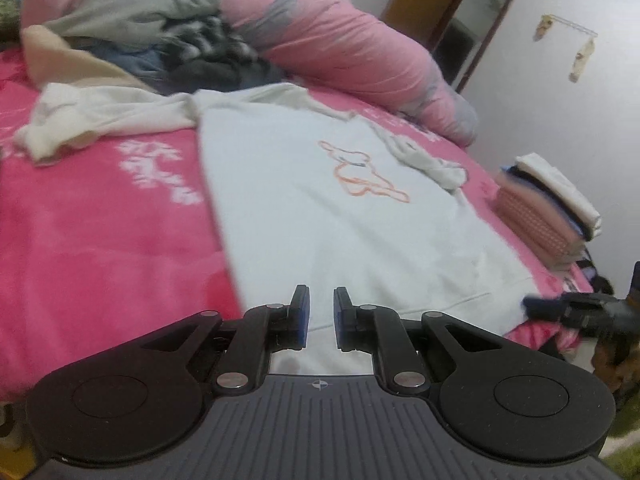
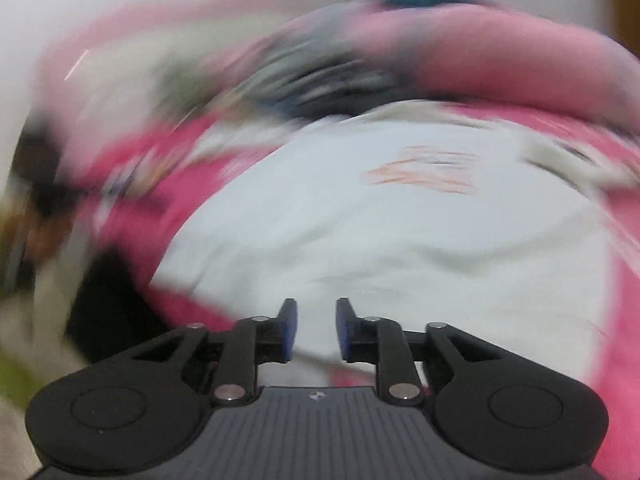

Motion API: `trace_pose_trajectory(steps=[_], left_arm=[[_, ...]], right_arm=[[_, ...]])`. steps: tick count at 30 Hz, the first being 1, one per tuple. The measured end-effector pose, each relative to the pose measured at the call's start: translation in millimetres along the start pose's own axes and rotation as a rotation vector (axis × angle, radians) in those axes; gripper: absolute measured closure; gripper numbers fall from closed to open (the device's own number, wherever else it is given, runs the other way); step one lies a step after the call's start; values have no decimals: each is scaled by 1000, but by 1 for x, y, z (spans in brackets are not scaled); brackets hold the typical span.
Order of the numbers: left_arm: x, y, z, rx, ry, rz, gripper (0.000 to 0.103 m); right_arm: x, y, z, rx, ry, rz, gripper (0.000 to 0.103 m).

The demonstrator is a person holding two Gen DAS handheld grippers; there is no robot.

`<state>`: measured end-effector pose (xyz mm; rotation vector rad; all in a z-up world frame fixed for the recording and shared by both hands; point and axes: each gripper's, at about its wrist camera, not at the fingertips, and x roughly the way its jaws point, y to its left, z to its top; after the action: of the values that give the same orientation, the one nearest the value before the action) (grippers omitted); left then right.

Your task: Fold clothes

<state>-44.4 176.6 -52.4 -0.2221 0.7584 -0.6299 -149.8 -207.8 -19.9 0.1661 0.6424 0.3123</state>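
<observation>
pale blue sweatshirt (image 1: 320,216) | orange outline print facing up | lying spread flat on pink bed | sleeves bunching at both sides

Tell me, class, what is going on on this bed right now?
A person with a gripper in each hand is folding laundry. A pale sweatshirt with an orange drawing lies spread flat on the pink bedspread, sleeves not yet folded in. The left gripper and right gripper are both open above its near hem, holding nothing. Unfolded clothes are heaped at the far side, and a folded stack sits at the bed's right edge.
</observation>
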Motion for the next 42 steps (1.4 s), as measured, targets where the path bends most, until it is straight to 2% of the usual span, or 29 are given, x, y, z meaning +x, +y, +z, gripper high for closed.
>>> trace_pose_trajectory(steps=[4, 8, 11, 13, 15, 21, 23, 25, 26, 27, 30, 32, 34, 36, 39, 42], left_arm=[[38, -13, 3, -3, 74, 8, 89], [57, -19, 2, -13, 103, 37, 89], [59, -23, 3, -22, 98, 56, 89], [59, -25, 4, -31, 95, 73, 89], [60, -26, 7, -32, 97, 87, 89], [70, -42, 26, 19, 92, 94, 89], [80, -47, 32, 35, 96, 82, 89], [91, -53, 39, 54, 101, 79, 89], [97, -56, 43, 65, 102, 81, 89], [101, -59, 46, 70, 96, 77, 89], [112, -63, 56, 78, 68, 64, 88], [123, -63, 61, 92, 43, 84, 85], [135, -61, 64, 103, 19, 109, 84], [147, -53, 64, 85, 12, 140, 84], [160, -37, 60, 36, 8, 166, 84], [160, -27, 52, 13, -37, 142, 84]], right_arm=[[-38, -72, -6, 352, -119, -148, 61], [-40, -121, -19, 558, -127, -189, 60], [-31, -134, -29, 590, -112, -152, 60], [-25, -141, -35, 591, -102, -122, 65], [-27, -139, -37, 559, -110, -125, 97], [-59, -152, -52, 651, -201, -153, 100], [-61, -161, -59, 698, -186, -133, 101], [-61, -170, -65, 745, -164, -110, 95], [-65, -171, -61, 736, -166, -114, 85], [-72, -171, -52, 699, -192, -134, 68], [-84, -178, -15, 586, -269, -165, 41], [-72, -195, 23, 548, -264, -146, 38], [-46, -218, 58, 530, -245, -95, 28], [-10, -246, 92, 558, -210, -75, 12], [56, -298, 136, 618, -163, -96, 10], [125, -357, 159, 755, -84, -116, 10]])
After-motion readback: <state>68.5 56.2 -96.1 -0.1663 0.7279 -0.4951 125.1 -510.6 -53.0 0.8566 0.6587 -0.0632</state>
